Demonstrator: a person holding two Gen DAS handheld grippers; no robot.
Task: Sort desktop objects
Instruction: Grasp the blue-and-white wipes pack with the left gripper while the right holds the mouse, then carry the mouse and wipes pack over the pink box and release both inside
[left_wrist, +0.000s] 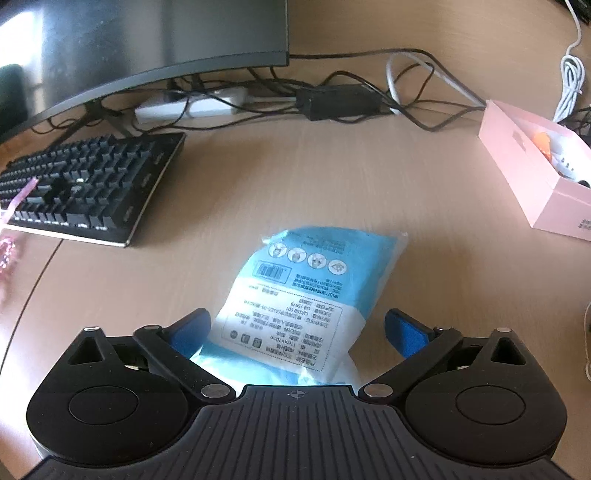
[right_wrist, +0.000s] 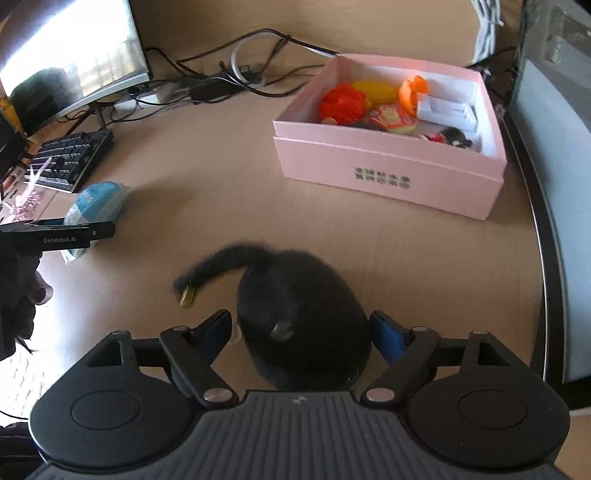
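A blue and white packet (left_wrist: 303, 295) lies on the desk between the open fingers of my left gripper (left_wrist: 297, 328); its near end reaches under the gripper body. It also shows in the right wrist view (right_wrist: 98, 203), with the left gripper (right_wrist: 74, 232) over it. A black furry object (right_wrist: 299, 314) with a tail ending in a gold clip (right_wrist: 187, 296) lies on the desk between the open fingers of my right gripper (right_wrist: 301, 332). The pink box (right_wrist: 388, 162) stands ahead of it, holding several toys and small items.
A black keyboard (left_wrist: 85, 184) and a curved monitor (left_wrist: 147, 48) are at the left. Cables, a power strip (left_wrist: 192, 105) and a black adapter (left_wrist: 340, 99) lie at the back. The pink box (left_wrist: 535, 173) is at the right. The desk edge (right_wrist: 543, 240) curves along the right.
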